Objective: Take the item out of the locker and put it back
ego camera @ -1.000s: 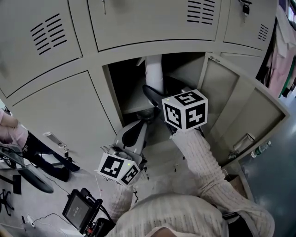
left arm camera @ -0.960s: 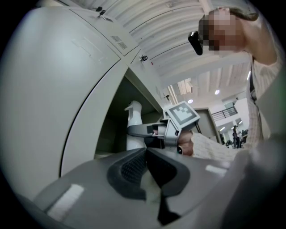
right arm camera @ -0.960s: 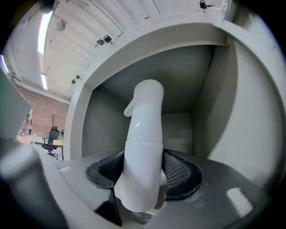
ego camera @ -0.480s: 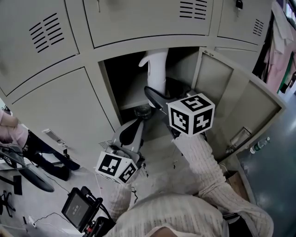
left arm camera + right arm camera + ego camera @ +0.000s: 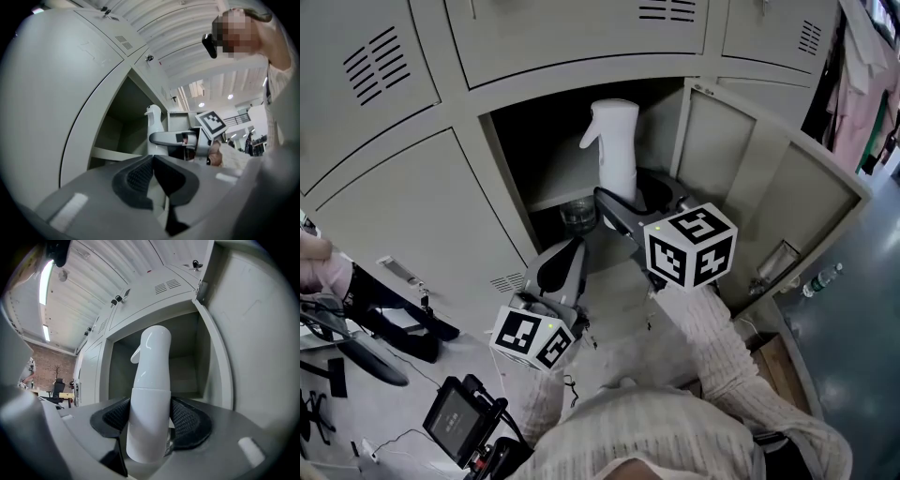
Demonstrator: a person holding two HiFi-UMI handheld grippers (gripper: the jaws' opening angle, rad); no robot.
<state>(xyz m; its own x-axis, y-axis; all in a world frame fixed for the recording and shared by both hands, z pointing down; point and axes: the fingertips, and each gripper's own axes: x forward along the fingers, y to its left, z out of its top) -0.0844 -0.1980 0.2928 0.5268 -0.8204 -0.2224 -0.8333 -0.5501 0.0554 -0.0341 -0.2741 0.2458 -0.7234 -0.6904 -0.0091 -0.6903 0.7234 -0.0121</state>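
A white spray bottle (image 5: 614,150) stands upright at the mouth of the open locker compartment (image 5: 534,159). My right gripper (image 5: 630,194) is shut on it, the black pads (image 5: 187,420) pressing both sides of the bottle (image 5: 150,399) low on its body. In the left gripper view the bottle (image 5: 153,129) shows in front of the opening, with the right gripper (image 5: 164,138) round it. My left gripper (image 5: 570,251) hangs lower and to the left, below the compartment, pointing up at it. Its jaws (image 5: 153,161) are shut with nothing between them.
The compartment's door (image 5: 769,197) stands swung open to the right. A small clear object (image 5: 578,214) sits on the lower shelf inside. Closed locker doors (image 5: 403,197) surround the opening. A plastic bottle (image 5: 822,278) and a black device (image 5: 459,422) lie on the floor.
The bottle's head, earlier cut off by the compartment's upper edge, now shows whole. The right gripper with the bottle has drawn slightly back toward me. The left gripper has hardly moved.
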